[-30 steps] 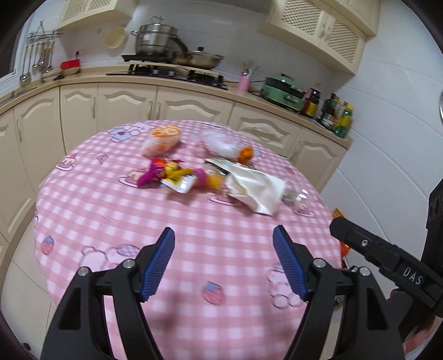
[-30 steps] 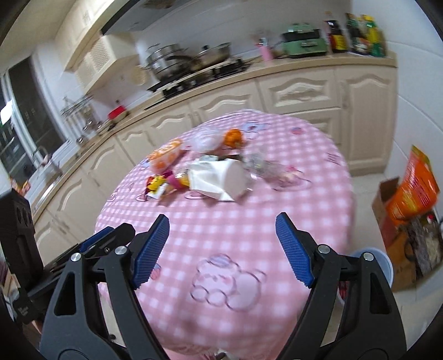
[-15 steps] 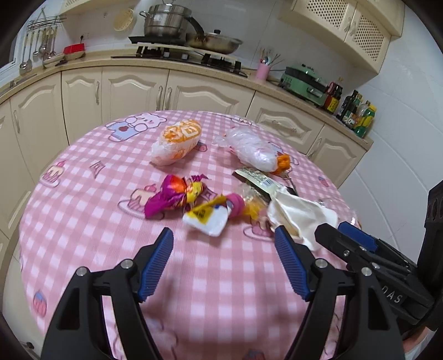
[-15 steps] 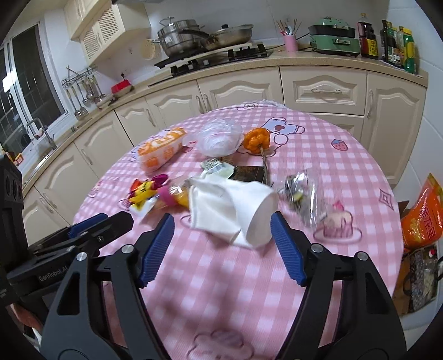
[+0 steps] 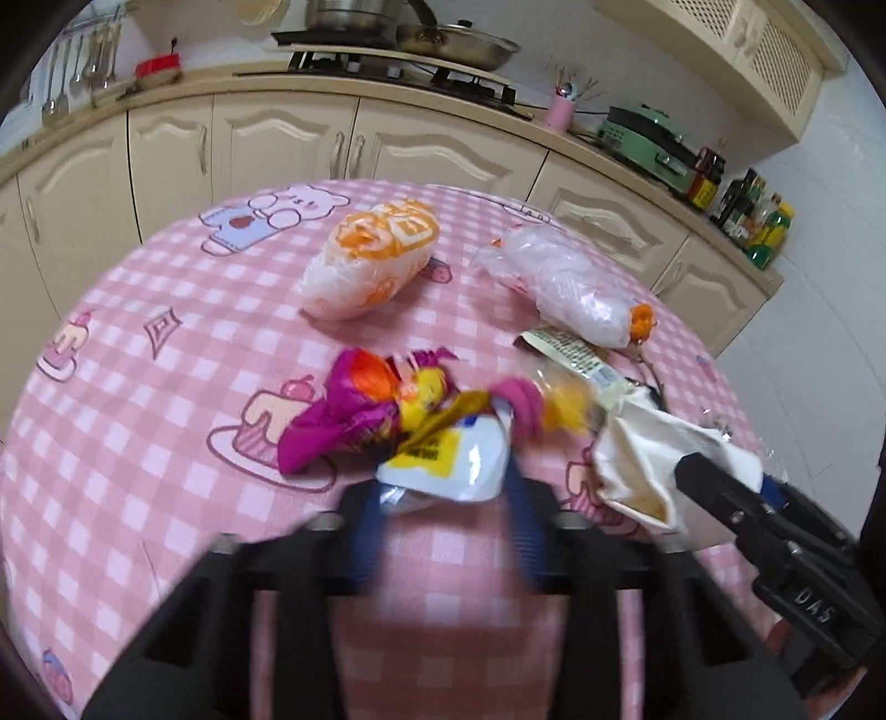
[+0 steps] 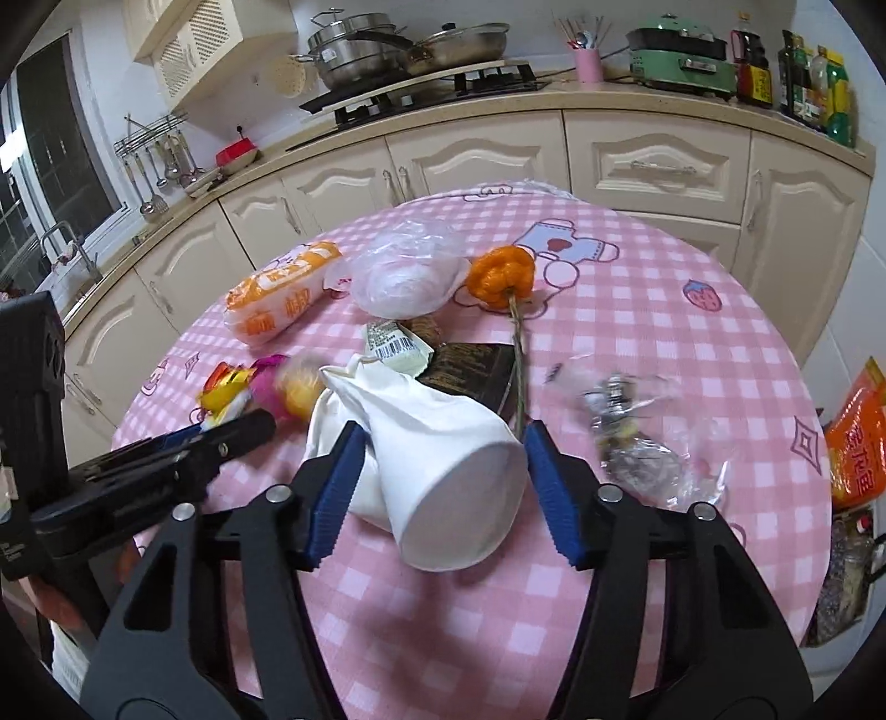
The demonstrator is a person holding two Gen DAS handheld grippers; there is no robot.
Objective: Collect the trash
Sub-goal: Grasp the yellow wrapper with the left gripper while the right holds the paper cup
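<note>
The left gripper point(image 5: 446, 493) had just been closing, jaws narrow around a white-and-yellow plastic wrapper point(image 5: 448, 462); whether it pinched was unclear. The right gripper point(image 6: 443, 471), also closing, stood half-open astride a crumpled white paper cup point(image 6: 443, 459), left pad touching. Just beyond lay an orange pepper point(image 6: 501, 271) and clear bag point(image 6: 407, 274).

1. A gas stove point(image 6: 437, 88) sits on the beige counter behind the round table point(image 6: 637, 343) with its pink checked cloth.
2. On the stove stand a steel stockpot point(image 6: 354, 52) and, to its right, a lidded pan point(image 6: 462, 41).
3. Right of the stove: a pink utensil cup point(image 6: 588, 63), then a green electric cooker point(image 6: 681, 61), then sauce bottles point(image 6: 797, 75).
4. Left of the stove: a red dish point(image 6: 237, 155) and hanging ladles point(image 6: 160, 166).
5. Cream cabinets point(image 6: 659, 160) run below the stove's counter.
</note>
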